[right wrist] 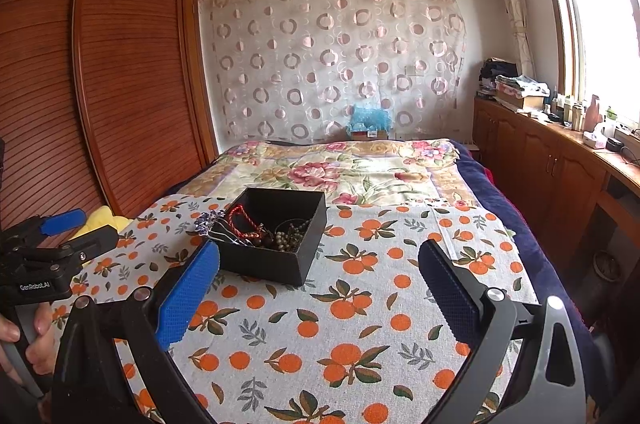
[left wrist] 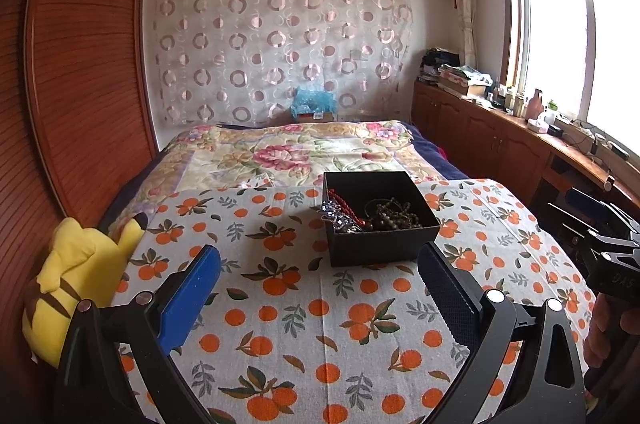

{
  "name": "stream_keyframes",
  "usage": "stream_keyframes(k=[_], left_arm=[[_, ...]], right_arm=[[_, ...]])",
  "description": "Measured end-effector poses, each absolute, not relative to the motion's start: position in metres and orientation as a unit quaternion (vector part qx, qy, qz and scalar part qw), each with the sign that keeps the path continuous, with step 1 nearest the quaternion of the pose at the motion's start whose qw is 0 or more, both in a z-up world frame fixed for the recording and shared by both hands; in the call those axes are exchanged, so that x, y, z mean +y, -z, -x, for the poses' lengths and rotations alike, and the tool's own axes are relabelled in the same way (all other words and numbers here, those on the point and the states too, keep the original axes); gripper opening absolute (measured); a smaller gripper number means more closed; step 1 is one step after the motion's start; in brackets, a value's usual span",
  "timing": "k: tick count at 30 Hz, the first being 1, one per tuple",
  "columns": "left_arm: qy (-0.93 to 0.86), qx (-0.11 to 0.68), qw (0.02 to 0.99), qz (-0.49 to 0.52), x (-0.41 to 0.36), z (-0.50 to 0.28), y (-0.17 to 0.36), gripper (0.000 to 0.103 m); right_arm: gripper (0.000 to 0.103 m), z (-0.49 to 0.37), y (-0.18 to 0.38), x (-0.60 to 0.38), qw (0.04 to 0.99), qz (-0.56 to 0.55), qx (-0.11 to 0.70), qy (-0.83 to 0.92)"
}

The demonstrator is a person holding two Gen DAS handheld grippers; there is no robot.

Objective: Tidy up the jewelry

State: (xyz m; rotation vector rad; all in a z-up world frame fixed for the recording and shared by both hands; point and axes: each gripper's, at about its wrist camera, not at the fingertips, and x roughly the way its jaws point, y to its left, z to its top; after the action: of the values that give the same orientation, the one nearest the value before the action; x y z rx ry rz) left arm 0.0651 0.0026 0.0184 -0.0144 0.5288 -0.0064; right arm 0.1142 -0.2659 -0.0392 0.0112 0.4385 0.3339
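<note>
one black box (left wrist: pixel 380 224), two open grippers (left wrist: pixel 320 272)

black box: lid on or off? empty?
Off, not empty. The black box is open-topped, with red cord, dark beads and a sparkly piece over its rim; no lid visible.

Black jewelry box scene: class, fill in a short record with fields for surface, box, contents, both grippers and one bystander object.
surface: orange-print cloth spread over a floral quilt
box: open black square cardboard box, no lid seen
contents: red bead string, dark brown bead strands, silver sparkly piece hanging over the rim
left gripper: jaws wide apart, empty, short of the box
right gripper: jaws wide apart, empty
bystander: yellow plush toy at the cloth's left edge
</note>
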Motion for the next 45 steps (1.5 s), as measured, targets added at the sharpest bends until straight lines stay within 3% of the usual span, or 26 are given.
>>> stream_keyframes(k=[45], left_arm=[[0.006, 0.249, 0.969, 0.006, -0.005, -0.056, -0.027, 0.095]], right_arm=[[0.100, -0.114, 0.041, -0.265, 0.963, -0.006, 0.215, -0.163]])
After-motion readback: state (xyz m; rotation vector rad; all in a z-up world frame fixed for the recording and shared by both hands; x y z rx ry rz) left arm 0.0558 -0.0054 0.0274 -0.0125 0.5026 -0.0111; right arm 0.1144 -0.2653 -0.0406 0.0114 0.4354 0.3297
